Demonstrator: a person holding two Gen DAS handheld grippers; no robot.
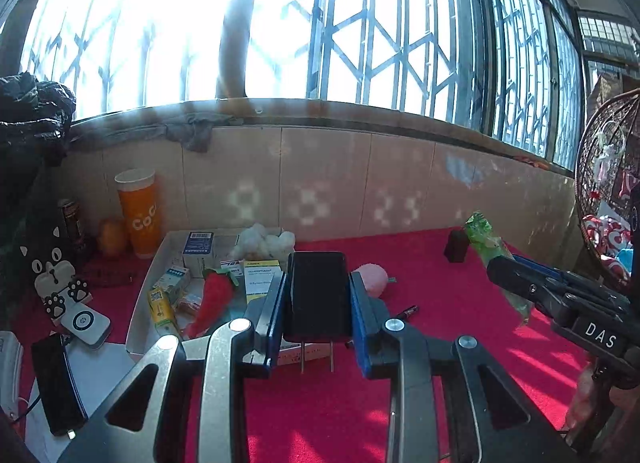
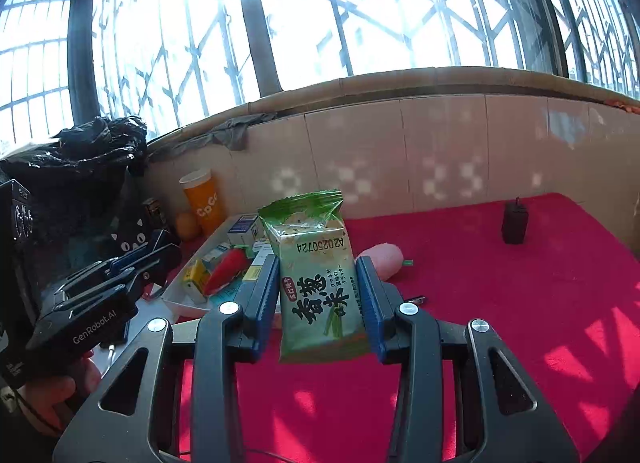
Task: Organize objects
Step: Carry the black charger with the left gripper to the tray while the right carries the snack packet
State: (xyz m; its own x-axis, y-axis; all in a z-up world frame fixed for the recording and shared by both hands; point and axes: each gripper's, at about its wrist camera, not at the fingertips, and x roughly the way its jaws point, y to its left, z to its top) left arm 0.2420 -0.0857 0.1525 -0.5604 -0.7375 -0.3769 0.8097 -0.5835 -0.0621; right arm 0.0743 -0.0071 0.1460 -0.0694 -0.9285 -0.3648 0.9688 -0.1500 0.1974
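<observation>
- Left tongs [image 1: 318,295] pinch a black charger [image 1: 317,291] between their blue pads, prongs pointing near, held above the red counter [image 1: 420,263].
- Right tongs [image 2: 318,295] clamp a green snack packet [image 2: 316,271] upright between their pads.
- Far left, a white tray [image 1: 140,295] holds boxes and a red plush chili [image 1: 214,299].
- A pink plush [image 1: 374,279] lies just right of the tray.

Glossy black plastic charger [image 1: 318,295] — crinkly shiny snack packet [image 2: 318,275] — fuzzy red cloth [image 1: 440,303].
</observation>
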